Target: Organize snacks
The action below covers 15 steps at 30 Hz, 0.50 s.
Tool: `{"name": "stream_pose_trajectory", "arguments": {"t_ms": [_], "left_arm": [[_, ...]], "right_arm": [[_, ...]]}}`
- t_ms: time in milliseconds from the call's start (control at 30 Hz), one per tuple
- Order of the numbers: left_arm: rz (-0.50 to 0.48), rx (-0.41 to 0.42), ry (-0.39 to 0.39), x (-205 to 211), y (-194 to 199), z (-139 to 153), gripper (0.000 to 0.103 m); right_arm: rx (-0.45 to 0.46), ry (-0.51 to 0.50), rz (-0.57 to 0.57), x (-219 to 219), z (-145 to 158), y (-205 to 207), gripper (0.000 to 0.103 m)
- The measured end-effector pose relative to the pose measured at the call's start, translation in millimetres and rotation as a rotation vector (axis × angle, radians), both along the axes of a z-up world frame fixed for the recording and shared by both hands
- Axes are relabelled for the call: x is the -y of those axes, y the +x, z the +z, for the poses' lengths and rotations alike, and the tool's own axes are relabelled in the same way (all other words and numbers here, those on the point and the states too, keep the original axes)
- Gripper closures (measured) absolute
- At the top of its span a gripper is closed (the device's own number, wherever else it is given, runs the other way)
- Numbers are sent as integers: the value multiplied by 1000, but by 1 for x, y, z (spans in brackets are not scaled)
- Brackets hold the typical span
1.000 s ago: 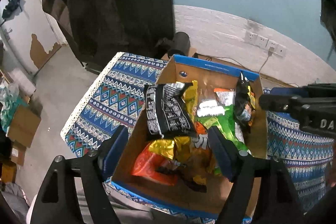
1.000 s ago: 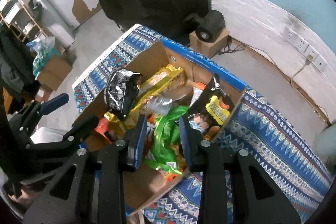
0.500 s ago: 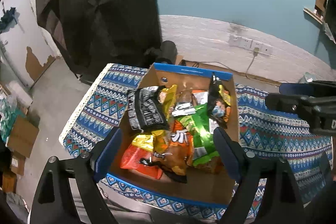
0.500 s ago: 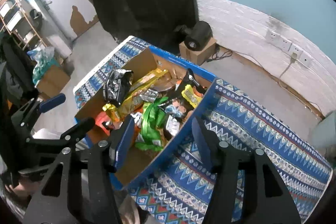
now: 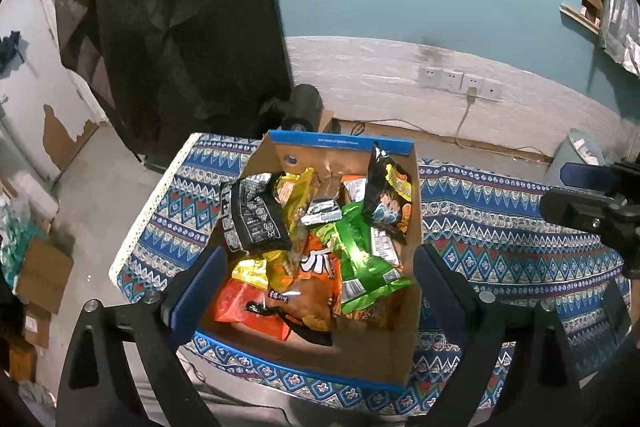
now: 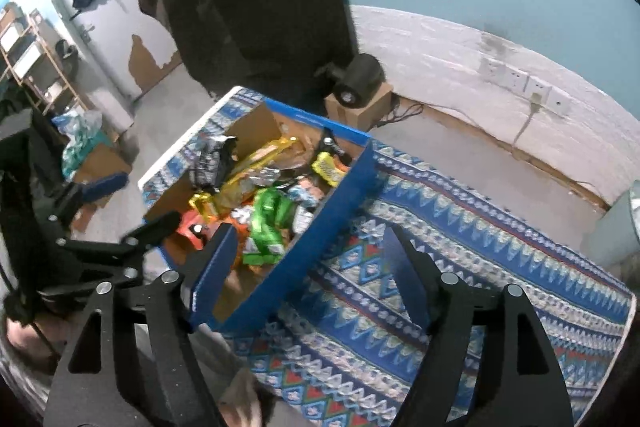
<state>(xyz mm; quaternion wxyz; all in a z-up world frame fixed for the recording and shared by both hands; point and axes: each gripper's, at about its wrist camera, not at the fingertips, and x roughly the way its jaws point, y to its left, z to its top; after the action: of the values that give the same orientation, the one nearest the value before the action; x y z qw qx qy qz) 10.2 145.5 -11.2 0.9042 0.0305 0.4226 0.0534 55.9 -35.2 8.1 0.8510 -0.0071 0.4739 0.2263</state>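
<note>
A cardboard box (image 5: pixel 340 145) with blue edges sits on a patterned blue cloth (image 5: pixel 500 227) and also shows in the right wrist view (image 6: pixel 340 187). It holds several snack bags: a black one (image 5: pixel 252 219), a yellow one (image 5: pixel 296 195), an orange one (image 5: pixel 316 279), a green one (image 5: pixel 360 259) and an upright black-and-yellow one (image 5: pixel 388 195). My left gripper (image 5: pixel 316 287) is open and empty above the box's near end. My right gripper (image 6: pixel 308 275) is open and empty over the box's right wall and the cloth.
A black speaker on a small carton (image 6: pixel 360 87) stands on the floor behind the table. Wall sockets (image 5: pixel 460 81) with a cable are on the white wall. A grey bin (image 5: pixel 576 151) is at the right. Cartons (image 5: pixel 40 275) lie on the floor at the left.
Both grippers have pulled back and up from the box. The right gripper's jaws have opened wide and it has swung right over the cloth. The snacks stay in the box.
</note>
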Motion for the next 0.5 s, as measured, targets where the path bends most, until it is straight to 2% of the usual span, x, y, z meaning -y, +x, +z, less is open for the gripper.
{"name": "stream_pose_trajectory", "arguments": {"t_ms": [100, 300, 500], "left_arm": [[7, 16, 17, 5, -3, 3, 2], [-11, 16, 3, 16, -6, 5, 2], [-38, 4, 32, 31, -4, 3, 2]], "right_arm": [[13, -25, -7, 8, -3, -3, 26], [8, -10, -24, 27, -6, -8, 26], [16, -23, -45, 40, -8, -10, 26]]}}
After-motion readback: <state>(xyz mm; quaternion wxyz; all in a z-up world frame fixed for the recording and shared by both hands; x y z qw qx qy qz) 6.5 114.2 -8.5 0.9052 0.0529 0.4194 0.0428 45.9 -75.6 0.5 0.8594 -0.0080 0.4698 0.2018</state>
